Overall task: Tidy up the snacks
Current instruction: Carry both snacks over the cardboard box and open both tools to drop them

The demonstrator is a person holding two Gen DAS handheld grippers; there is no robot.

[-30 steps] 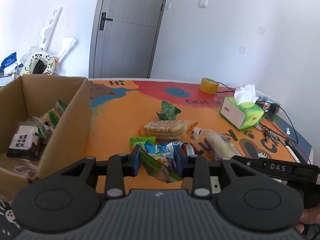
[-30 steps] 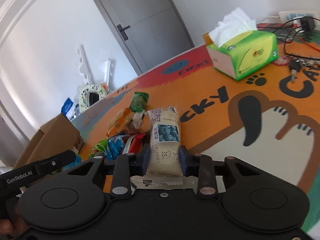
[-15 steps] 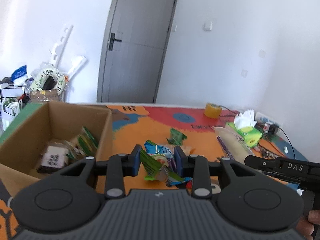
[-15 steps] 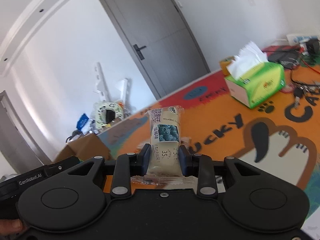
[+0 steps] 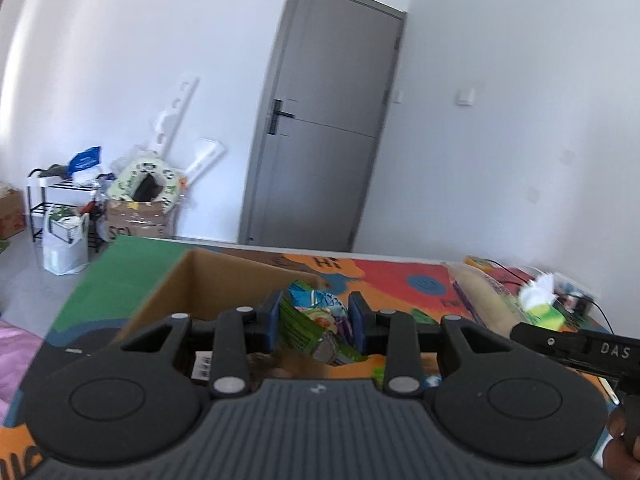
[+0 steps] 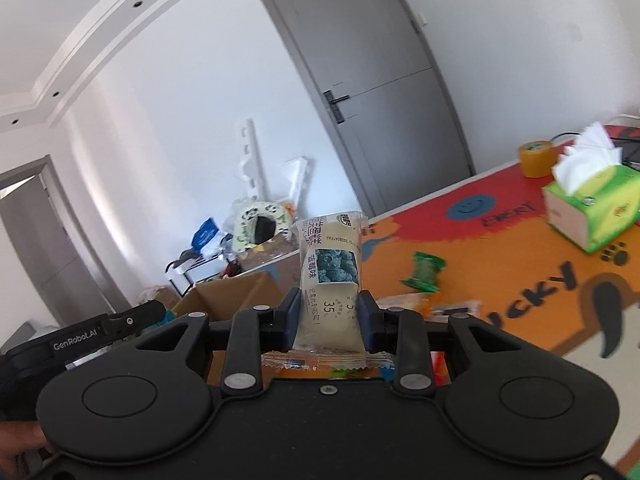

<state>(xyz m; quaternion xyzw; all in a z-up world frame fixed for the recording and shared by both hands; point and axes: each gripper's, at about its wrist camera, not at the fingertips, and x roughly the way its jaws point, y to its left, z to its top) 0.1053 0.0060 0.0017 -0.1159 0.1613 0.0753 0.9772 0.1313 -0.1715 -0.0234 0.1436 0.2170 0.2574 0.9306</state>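
Note:
My left gripper [image 5: 316, 322] is shut on a bunch of small green and blue snack packets [image 5: 314, 318], held in the air above the near wall of the open cardboard box [image 5: 180, 284]. My right gripper [image 6: 329, 320] is shut on a cream blueberry bread packet [image 6: 330, 276], held upright above the table; the packet also shows at the right of the left wrist view [image 5: 484, 300]. A green snack packet [image 6: 424, 272] and more loose snacks [image 6: 404, 304] lie on the orange mat. The box shows in the right wrist view [image 6: 232, 296], beyond the left gripper's body.
A green tissue box [image 6: 592, 208] and a roll of tape [image 6: 536, 158] stand on the colourful mat [image 6: 520, 256] at the right. Cables lie at the far right edge [image 5: 580, 300]. Clutter, a rack and a grey door [image 5: 320, 140] are beyond the table.
Both grippers have risen and swung left toward the box with their packets still held. The left gripper now sits over the box's near wall; the snack pile has dropped out of its view.

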